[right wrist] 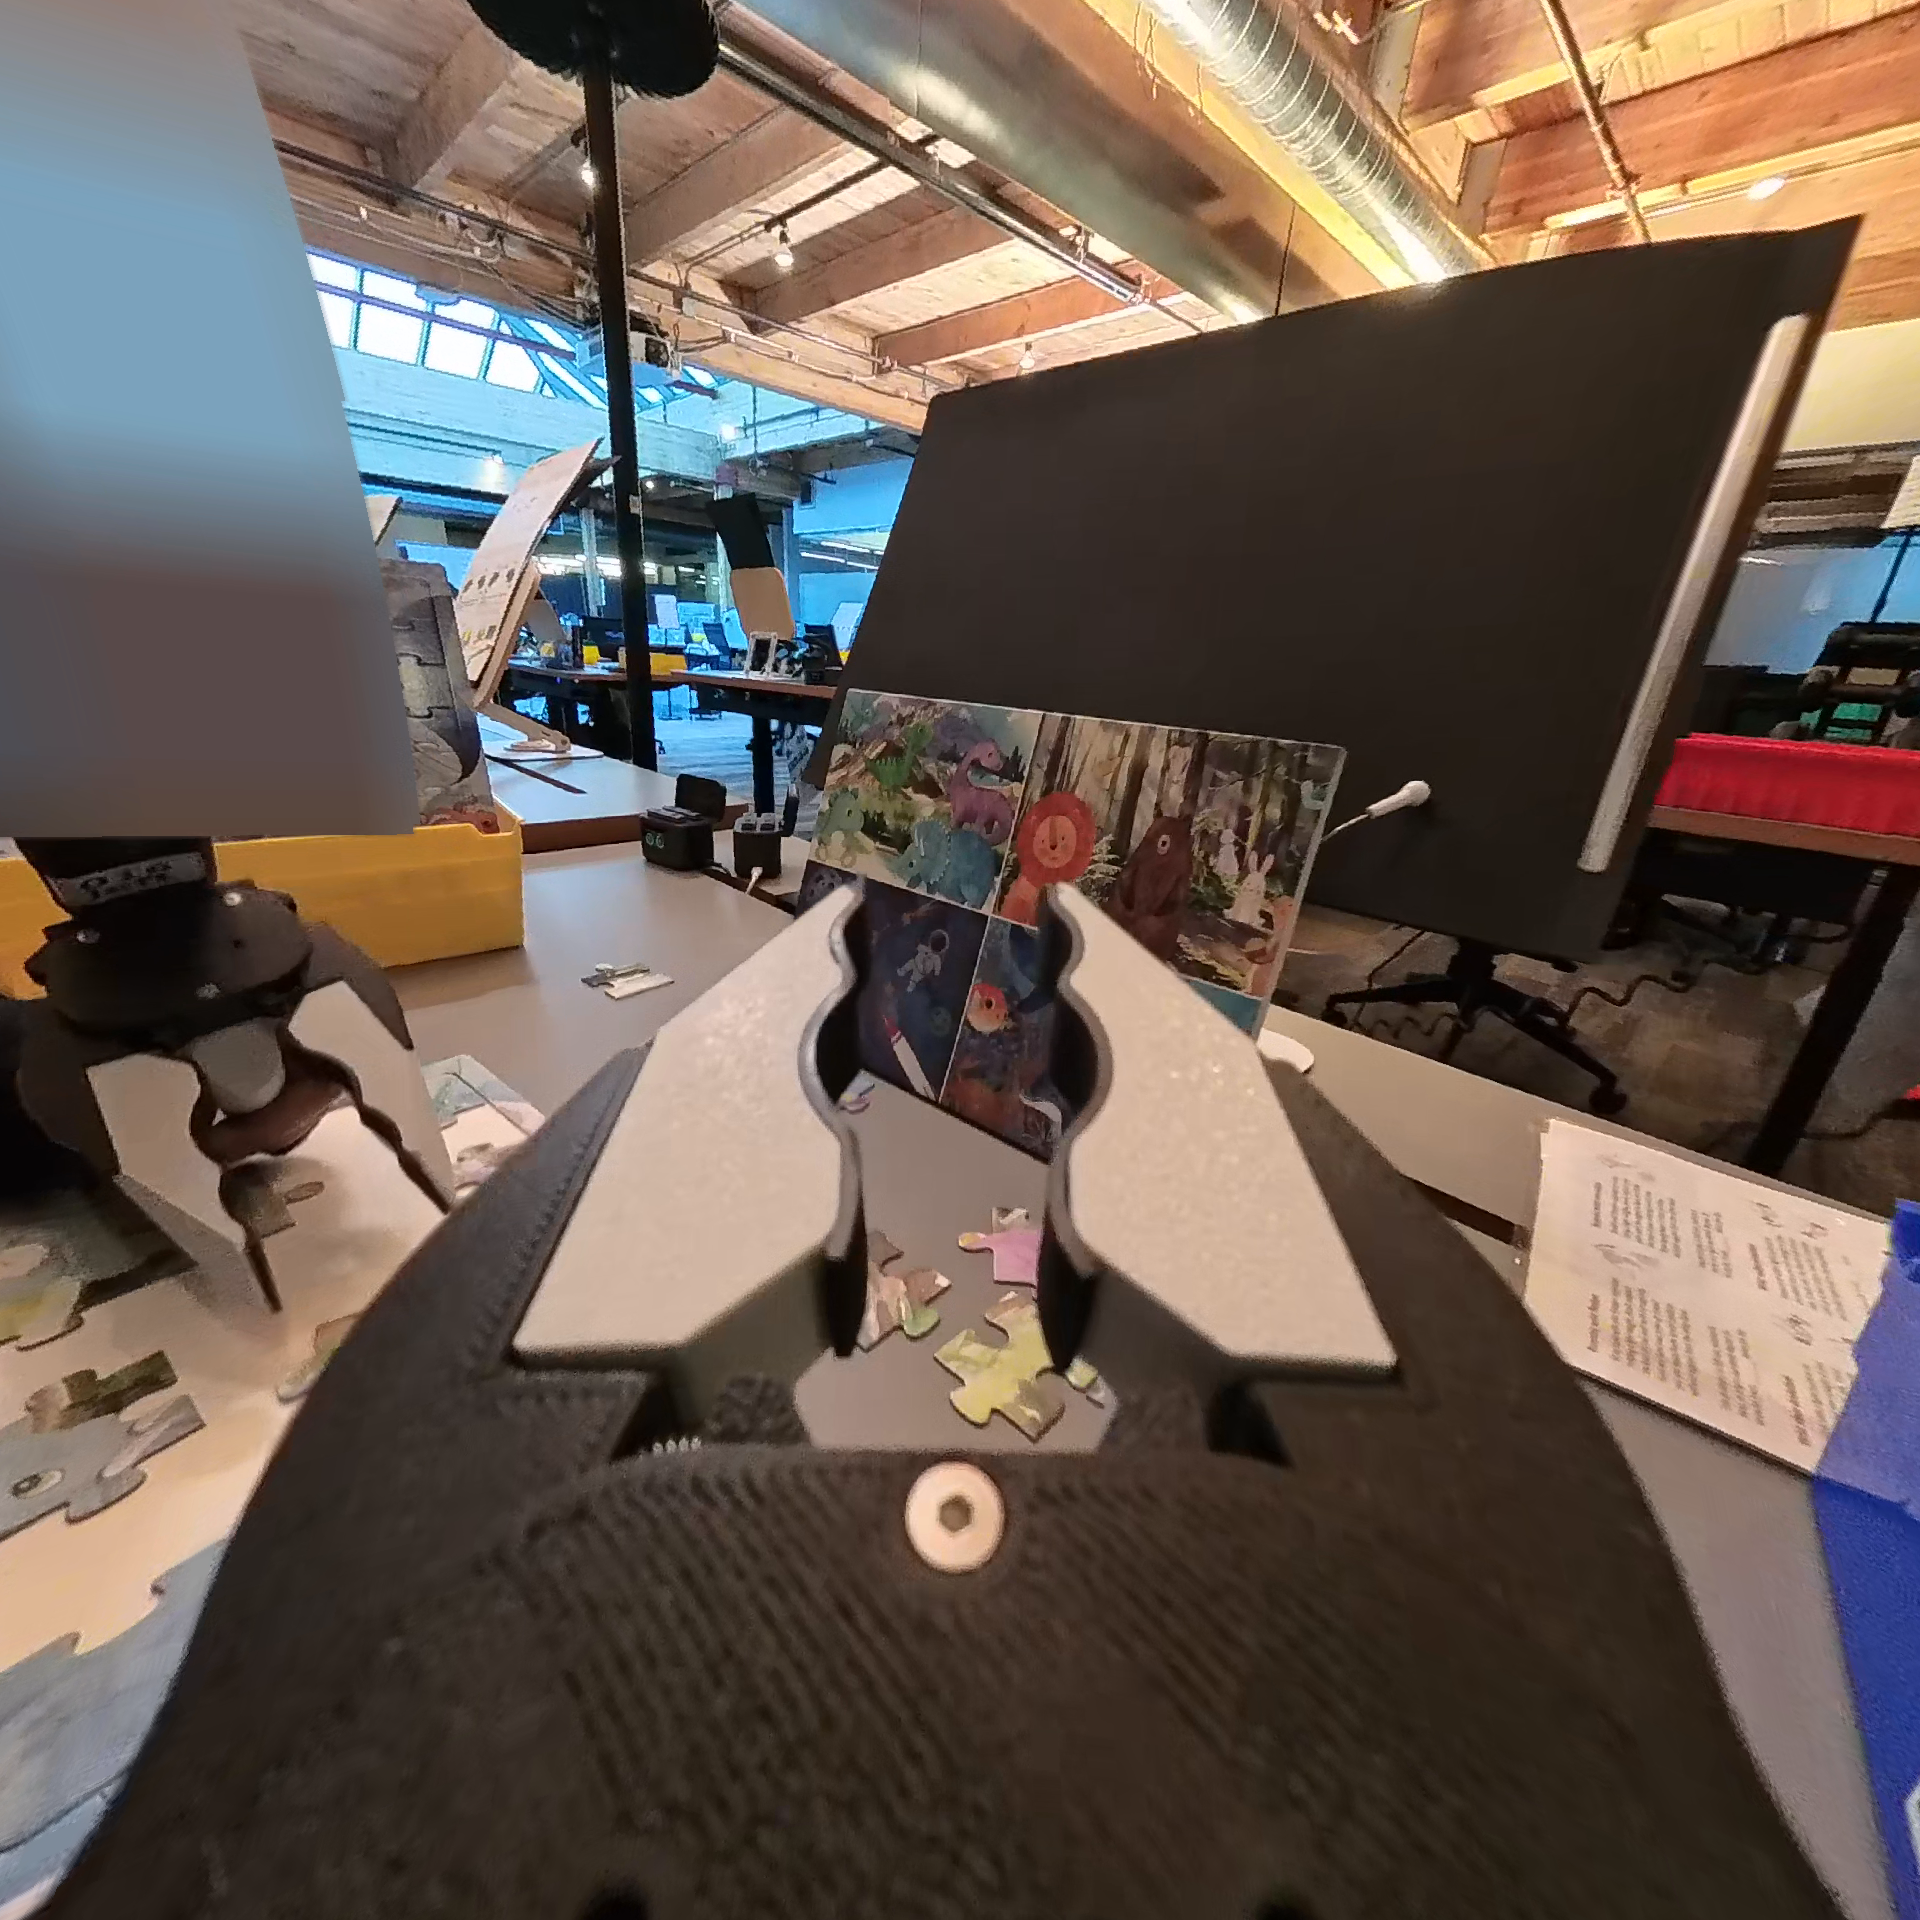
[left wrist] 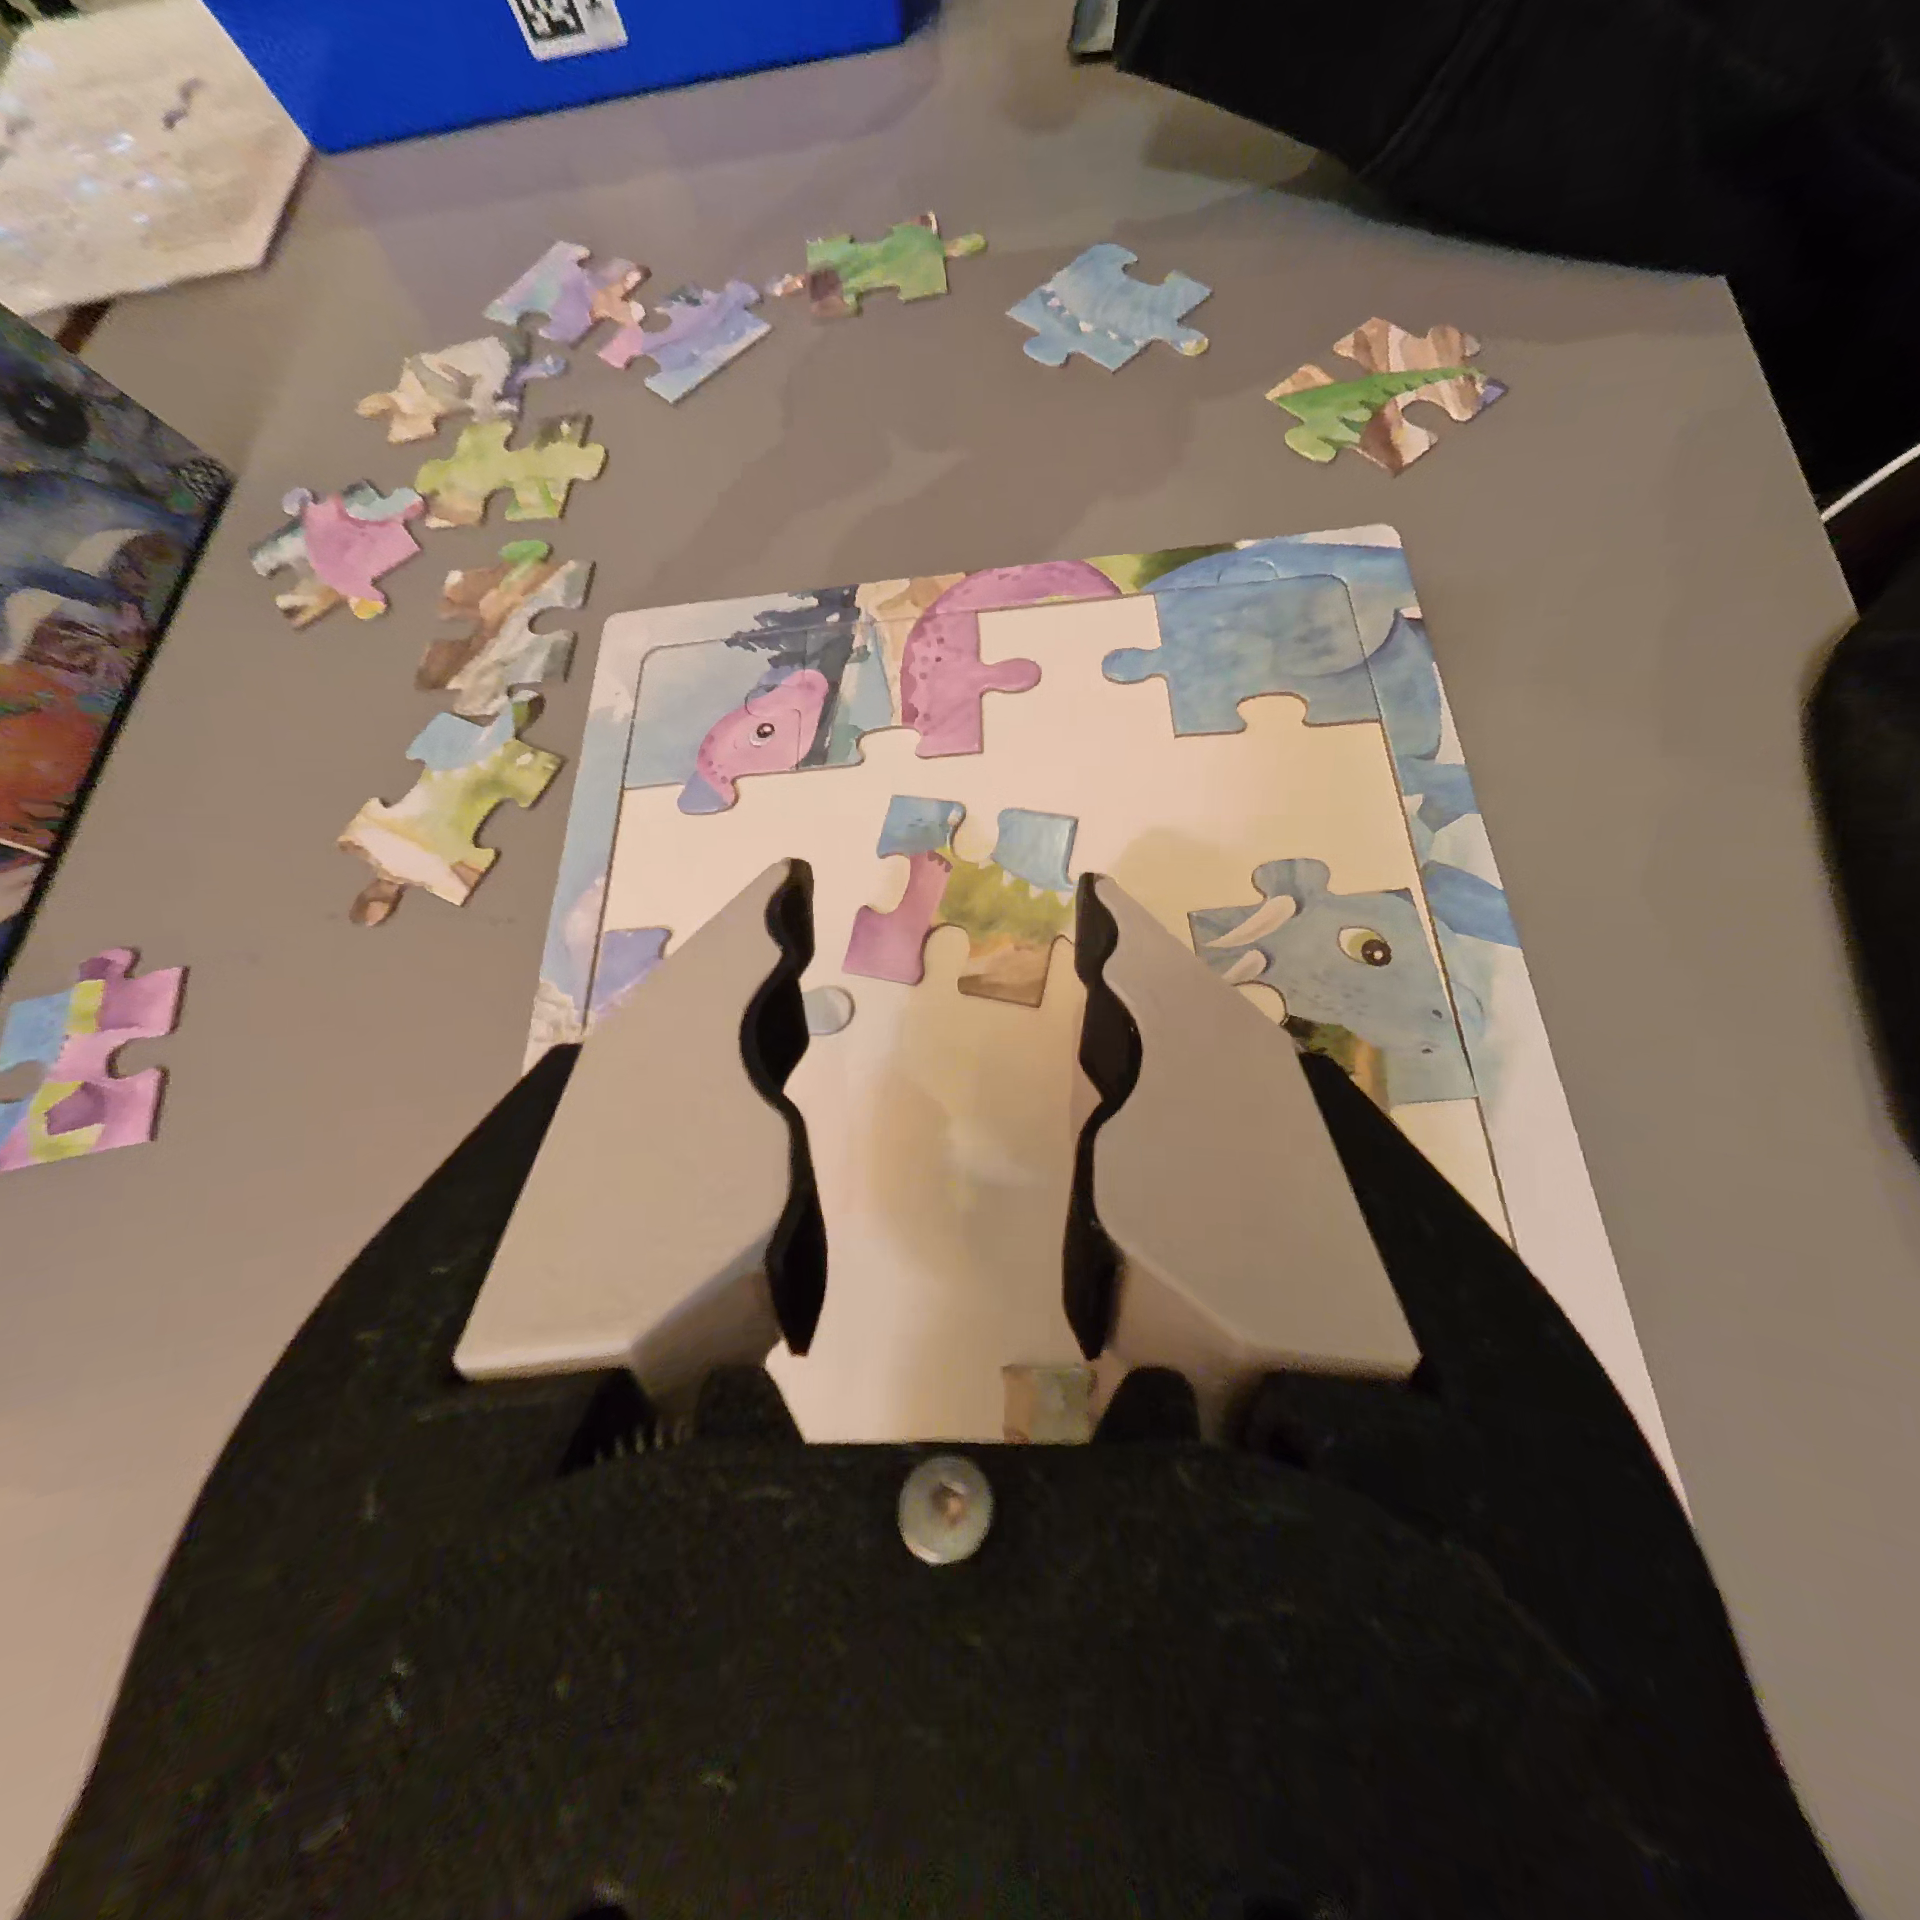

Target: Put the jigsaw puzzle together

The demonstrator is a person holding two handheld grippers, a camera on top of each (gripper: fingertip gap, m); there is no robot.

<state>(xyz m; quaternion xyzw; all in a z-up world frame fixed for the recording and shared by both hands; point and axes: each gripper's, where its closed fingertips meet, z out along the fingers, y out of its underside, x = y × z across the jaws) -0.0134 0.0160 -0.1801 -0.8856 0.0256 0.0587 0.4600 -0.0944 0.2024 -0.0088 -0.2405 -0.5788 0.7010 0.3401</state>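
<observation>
The white puzzle tray (left wrist: 1049, 821) lies on the grey table (left wrist: 935, 468). It holds a pink dinosaur head piece (left wrist: 753, 732), a pink neck piece (left wrist: 956, 665), a blue piece (left wrist: 1257, 655) and a blue triceratops head (left wrist: 1340, 966). A loose pink, green and blue piece (left wrist: 961, 909) lies unjoined on the tray's bare middle. My left gripper (left wrist: 940, 883) is open and empty, its tips either side of that piece, just short of it. It also shows in the right wrist view (right wrist: 353, 1247). My right gripper (right wrist: 954, 904) is open and empty, held above several loose pieces (right wrist: 997, 1361).
Several loose pieces (left wrist: 499, 623) lie left of and beyond the tray, one near the far right corner (left wrist: 1387, 400). A blue bin (left wrist: 551, 73) stands at the back. A picture card (right wrist: 1122, 831) leans upright before a black board (right wrist: 1351, 571). A yellow bin (right wrist: 416, 894) and a printed sheet (right wrist: 1683, 1299) are nearby. The grippers' ends are close to 25 cm from one another. The picture card (right wrist: 1122, 831) is about 25 cm from my right fingertips and 30 cm from my left.
</observation>
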